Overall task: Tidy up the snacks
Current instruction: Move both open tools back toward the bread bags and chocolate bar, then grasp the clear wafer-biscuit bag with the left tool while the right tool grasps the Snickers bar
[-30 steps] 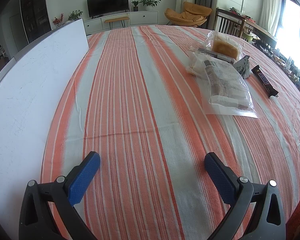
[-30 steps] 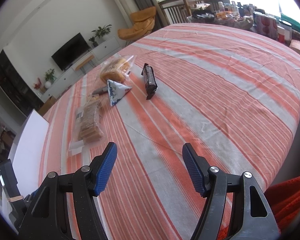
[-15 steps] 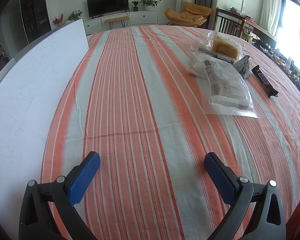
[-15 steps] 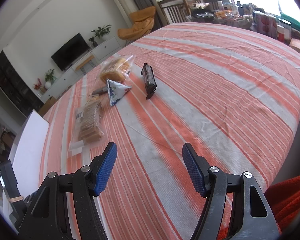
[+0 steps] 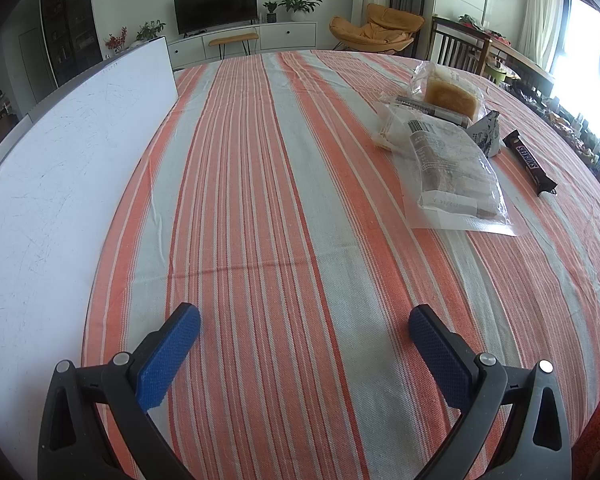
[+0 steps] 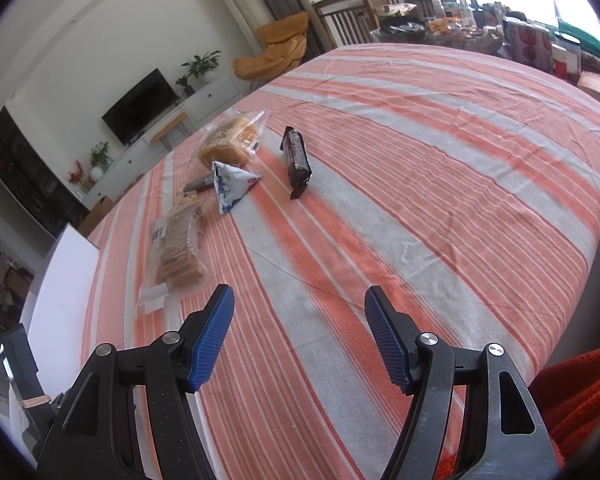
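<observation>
- Left gripper (image 5: 304, 332) sits low in the frame's bottom centre, blue ribbed pads spread wide, nothing between them, only the orange-and-grey striped cloth covering the surface (image 5: 260, 200).
- Right gripper (image 6: 298, 320) is in the same posture in its own view: wide apart, empty, hovering over the striped cloth at the lower middle of the frame.
- The snacks are clustered in the upper right of the left wrist view, well apart from the left gripper.
- Nearest of them is a clear plastic bag of brown biscuit slices (image 5: 452, 168), lying flat with a white label showing.
- Just behind it, a clear bag holding a golden loaf-like cake (image 5: 448, 90), and touching that, a slim dark wrapped bar with a striped label (image 5: 428, 106).
- A grey-white triangular pouch with blue print (image 5: 486, 132) stands just beside the biscuit bag's right edge.
- A dark brown Snickers bar (image 5: 530, 162) lies alone, a little right of the pouch.
- In the right wrist view the same group sits upper left of centre: biscuit bag (image 6: 178, 240) closest to the gripper, pouch (image 6: 230, 182) and cake bag (image 6: 228, 142) beyond, Snickers bar (image 6: 296, 160) to the right.
- A tall white board (image 5: 60, 184) borders the surface along the left of the left wrist frame.
</observation>
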A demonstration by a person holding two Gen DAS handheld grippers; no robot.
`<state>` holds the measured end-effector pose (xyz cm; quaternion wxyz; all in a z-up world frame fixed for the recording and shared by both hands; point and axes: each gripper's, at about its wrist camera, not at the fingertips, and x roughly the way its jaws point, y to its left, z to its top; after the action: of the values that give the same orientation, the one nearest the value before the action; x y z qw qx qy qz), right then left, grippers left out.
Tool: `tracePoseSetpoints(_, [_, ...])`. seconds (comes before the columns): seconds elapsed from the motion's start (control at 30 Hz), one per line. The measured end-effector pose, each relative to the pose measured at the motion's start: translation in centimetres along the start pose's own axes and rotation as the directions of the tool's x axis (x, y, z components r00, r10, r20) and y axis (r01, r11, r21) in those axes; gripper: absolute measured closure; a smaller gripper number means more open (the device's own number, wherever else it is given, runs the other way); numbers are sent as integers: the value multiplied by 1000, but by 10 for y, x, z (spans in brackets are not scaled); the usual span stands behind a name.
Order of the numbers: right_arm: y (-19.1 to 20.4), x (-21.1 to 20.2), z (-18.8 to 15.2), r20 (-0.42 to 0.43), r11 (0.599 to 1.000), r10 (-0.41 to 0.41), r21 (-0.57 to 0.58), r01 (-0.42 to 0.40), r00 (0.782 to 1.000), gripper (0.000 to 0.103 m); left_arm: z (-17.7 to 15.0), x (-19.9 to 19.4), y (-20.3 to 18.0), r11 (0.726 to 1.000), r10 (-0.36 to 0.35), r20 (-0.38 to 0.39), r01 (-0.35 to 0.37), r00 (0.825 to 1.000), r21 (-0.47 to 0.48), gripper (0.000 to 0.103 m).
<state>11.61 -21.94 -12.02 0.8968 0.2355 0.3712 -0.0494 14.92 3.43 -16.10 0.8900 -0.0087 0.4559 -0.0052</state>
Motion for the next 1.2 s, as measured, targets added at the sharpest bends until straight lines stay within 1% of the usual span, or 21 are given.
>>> tracePoseSetpoints(0.17, [-9, -4, 0, 22, 999, 11, 52, -12, 1000, 32, 0, 0, 0, 1000, -4, -1, 4, 1000, 2, 0])
tracePoseSetpoints(0.23, [-13, -5, 0, 29, 996, 15, 82, -17, 999, 32, 1, -1, 1, 1000, -20, -12, 21, 1000, 9, 0])
tracePoseSetpoints(0.3, [-15, -4, 0, 24, 994, 19, 104, -21, 1000, 32, 1, -4, 3, 998, -62, -31, 62, 998, 7, 0])
tracePoseSetpoints(0.4, [-15, -2, 0, 20, 993, 20, 118, -23, 1000, 32, 6, -11, 0, 987, -158, -51, 157, 986, -20, 0])
tracePoseSetpoints(0.47, [-15, -2, 0, 20, 993, 20, 118, -23, 1000, 32, 19, -13, -7, 977, -214, -62, 212, 975, -34, 1])
tracePoseSetpoints(0.5, [-15, -2, 0, 19, 993, 21, 118, -23, 1000, 32, 29, -15, -11, 971, -237, -54, 236, 970, -38, 1])
tracePoseSetpoints(0.57, [-15, -3, 0, 19, 993, 22, 115, -24, 1000, 32, 51, -19, -25, 967, -255, -38, 254, 966, -27, 1])
tracePoseSetpoints(0.6, [-14, -3, 0, 20, 993, 22, 116, -24, 1000, 32, 64, -16, -35, 966, -257, -55, 257, 965, -10, 1])
tracePoseSetpoints(0.67, [-16, -3, 0, 21, 992, 23, 123, -25, 1000, 32, 90, 1, -61, 966, -247, -147, 256, 958, 43, 1])
tracePoseSetpoints(0.7, [-15, -3, 0, 20, 992, 23, 125, -25, 1000, 32, 101, 10, -74, 966, -230, -171, 246, 958, 75, 1])
tracePoseSetpoints(0.8, [-15, -1, 0, 17, 991, 25, 128, -27, 1000, 32, 122, 37, -106, 977, -106, -187, 137, 977, 163, 1])
tracePoseSetpoints(0.83, [-15, -1, 0, 18, 992, 25, 126, -27, 1000, 32, 126, 45, -114, 976, -83, -199, 120, 977, 182, 1])
tracePoseSetpoints(0.93, [-15, -3, 0, 21, 992, 27, 122, -30, 999, 32, 128, 69, -133, 967, -31, -249, 93, 968, 238, 2])
tracePoseSetpoints(0.97, [-17, -4, 0, 21, 992, 28, 123, -31, 999, 32, 127, 73, -136, 963, -1, -246, 67, 969, 262, 9])
tracePoseSetpoints(1.0, [-17, -3, 0, 20, 992, 29, 124, -31, 999, 32, 124, 72, -136, 958, 38, -215, 26, 976, 285, 19])
tracePoseSetpoints(1.03, [-19, -4, 0, 19, 991, 30, 127, -32, 999, 32, 123, 66, -131, 962, 19, -176, 30, 984, 271, 41])
tracePoseSetpoints(1.07, [-20, -4, 0, 18, 991, 31, 130, -33, 999, 32, 122, 60, -124, 967, -15, -171, 58, 985, 246, 53])
tracePoseSetpoints(1.17, [-21, -4, 1, 19, 990, 33, 137, -35, 999, 32, 110, 37, -93, 977, -97, -174, 128, 980, 172, 54])
tracePoseSetpoints(1.2, [-21, -4, 1, 18, 990, 34, 138, -36, 999, 32, 104, 27, -82, 979, -107, -162, 132, 981, 154, 54])
